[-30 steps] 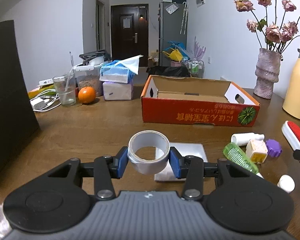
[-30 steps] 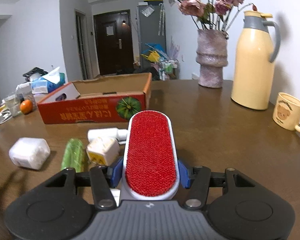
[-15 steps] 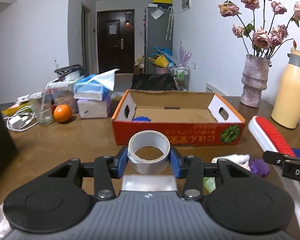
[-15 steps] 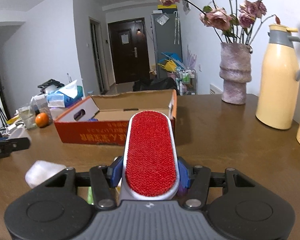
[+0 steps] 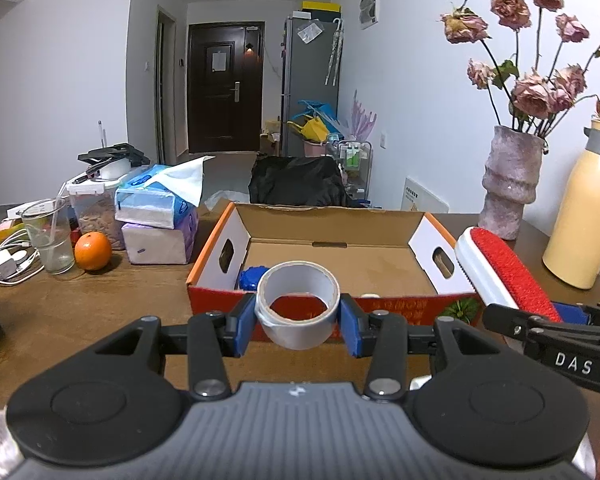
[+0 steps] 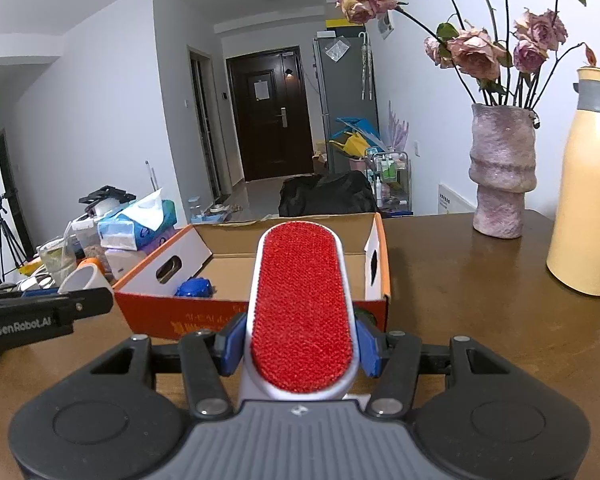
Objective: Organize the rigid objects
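Roll of grey tape (image 5: 298, 306) clamped by its sides between the left gripper (image 5: 298, 322) pads, held centre frame just short of the near wall of the cardboard box (image 5: 380, 310). Red lint brush (image 6: 302, 304) pinched in the right gripper (image 6: 300, 344), long axis pointing into the same box. Box floor mostly bare beyond a blue object (image 5: 252, 278) at lower left.
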`<state>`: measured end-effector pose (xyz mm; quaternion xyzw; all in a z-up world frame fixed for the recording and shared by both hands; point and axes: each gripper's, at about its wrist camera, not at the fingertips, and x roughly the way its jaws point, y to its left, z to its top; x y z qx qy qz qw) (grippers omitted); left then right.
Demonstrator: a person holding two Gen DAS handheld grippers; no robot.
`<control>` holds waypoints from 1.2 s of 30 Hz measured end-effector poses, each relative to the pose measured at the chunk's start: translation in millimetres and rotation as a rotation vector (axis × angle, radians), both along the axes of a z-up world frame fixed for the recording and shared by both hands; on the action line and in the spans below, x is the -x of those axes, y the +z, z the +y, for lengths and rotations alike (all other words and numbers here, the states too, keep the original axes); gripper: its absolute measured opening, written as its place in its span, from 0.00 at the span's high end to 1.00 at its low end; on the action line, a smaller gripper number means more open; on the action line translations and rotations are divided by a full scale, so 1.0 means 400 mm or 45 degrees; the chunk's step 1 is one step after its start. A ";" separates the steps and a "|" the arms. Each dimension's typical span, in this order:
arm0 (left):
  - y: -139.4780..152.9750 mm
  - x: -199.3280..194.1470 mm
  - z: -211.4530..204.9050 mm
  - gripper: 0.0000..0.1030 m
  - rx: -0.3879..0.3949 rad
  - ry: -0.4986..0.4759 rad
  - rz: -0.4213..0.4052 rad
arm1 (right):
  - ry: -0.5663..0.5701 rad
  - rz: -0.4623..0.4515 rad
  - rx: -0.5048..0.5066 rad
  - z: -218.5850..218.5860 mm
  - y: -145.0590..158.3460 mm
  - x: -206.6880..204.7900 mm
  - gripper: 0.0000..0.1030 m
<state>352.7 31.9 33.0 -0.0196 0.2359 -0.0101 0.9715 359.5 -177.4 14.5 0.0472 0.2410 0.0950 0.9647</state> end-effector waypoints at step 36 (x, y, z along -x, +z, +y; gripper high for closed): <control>-0.024 -0.340 -0.013 0.57 0.037 0.064 0.038 | 0.048 0.067 0.016 0.079 -0.019 -0.325 0.47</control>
